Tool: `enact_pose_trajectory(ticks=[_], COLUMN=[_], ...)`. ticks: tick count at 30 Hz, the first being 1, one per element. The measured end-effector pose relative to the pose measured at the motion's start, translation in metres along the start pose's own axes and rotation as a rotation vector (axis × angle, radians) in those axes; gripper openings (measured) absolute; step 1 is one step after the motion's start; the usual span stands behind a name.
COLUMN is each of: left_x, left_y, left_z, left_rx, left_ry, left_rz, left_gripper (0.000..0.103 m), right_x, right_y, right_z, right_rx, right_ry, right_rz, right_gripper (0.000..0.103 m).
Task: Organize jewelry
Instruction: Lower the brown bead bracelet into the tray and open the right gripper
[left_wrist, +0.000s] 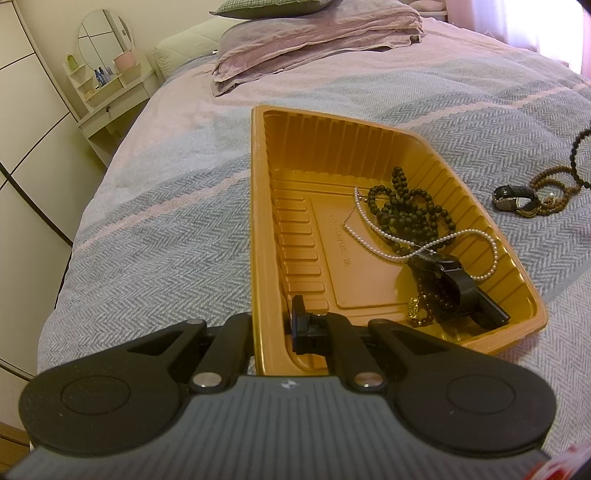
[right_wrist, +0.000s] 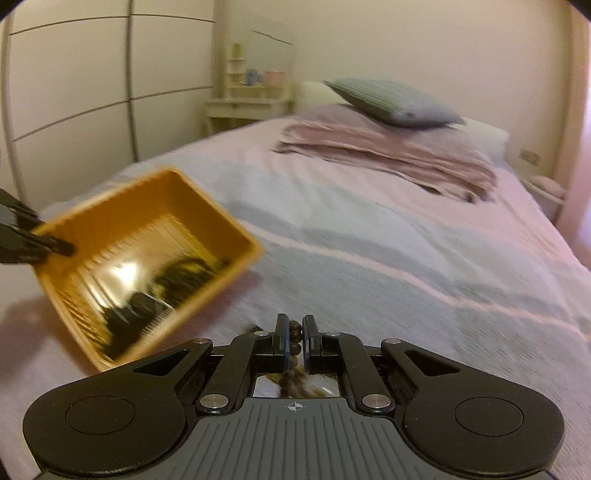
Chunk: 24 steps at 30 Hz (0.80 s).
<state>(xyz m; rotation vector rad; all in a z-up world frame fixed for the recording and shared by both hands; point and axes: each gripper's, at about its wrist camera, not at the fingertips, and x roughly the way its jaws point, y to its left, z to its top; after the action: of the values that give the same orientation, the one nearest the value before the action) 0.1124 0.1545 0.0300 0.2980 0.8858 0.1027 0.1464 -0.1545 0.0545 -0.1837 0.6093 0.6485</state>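
The bed (right_wrist: 369, 229) carries the gold tray (left_wrist: 532, 310), whose near left rim my left gripper (left_wrist: 271, 328) is clamped on. My right gripper (right_wrist: 294, 339), jaws narrow, pinches a brown bead strand (right_wrist: 294, 338); the tray lies to its left, so that is where I judge the strand goes.

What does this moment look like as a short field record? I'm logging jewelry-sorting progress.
surface: bed with striped bedspread
container: gold tray
left gripper: shut on the tray's near rim
right gripper: shut on a brown bead strand
in tray: dark bead necklace, pearl strand, black watch, a small gold piece
left on bedspread: wristwatch, brown beads
background: folded pink blankets, vanity with round mirror
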Motion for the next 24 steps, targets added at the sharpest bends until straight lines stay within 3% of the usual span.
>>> enact_pose_trajectory(ticks=[9,24], left_x=[0.000,0.000], left_y=[-0.001,-0.001], left_z=[0.001,0.001], left_rx=[0.000,0.000], left_ry=[0.000,0.000], left_rz=[0.000,-0.003], left_gripper=[0.004,0.004], right_x=[0.029,0.078], right_y=[0.056,0.096], right_z=[0.040,0.053], right_rx=[-0.069,-0.092], right_ry=[-0.041,-0.002], right_rz=[0.162,0.239], right_gripper=[0.007,0.007])
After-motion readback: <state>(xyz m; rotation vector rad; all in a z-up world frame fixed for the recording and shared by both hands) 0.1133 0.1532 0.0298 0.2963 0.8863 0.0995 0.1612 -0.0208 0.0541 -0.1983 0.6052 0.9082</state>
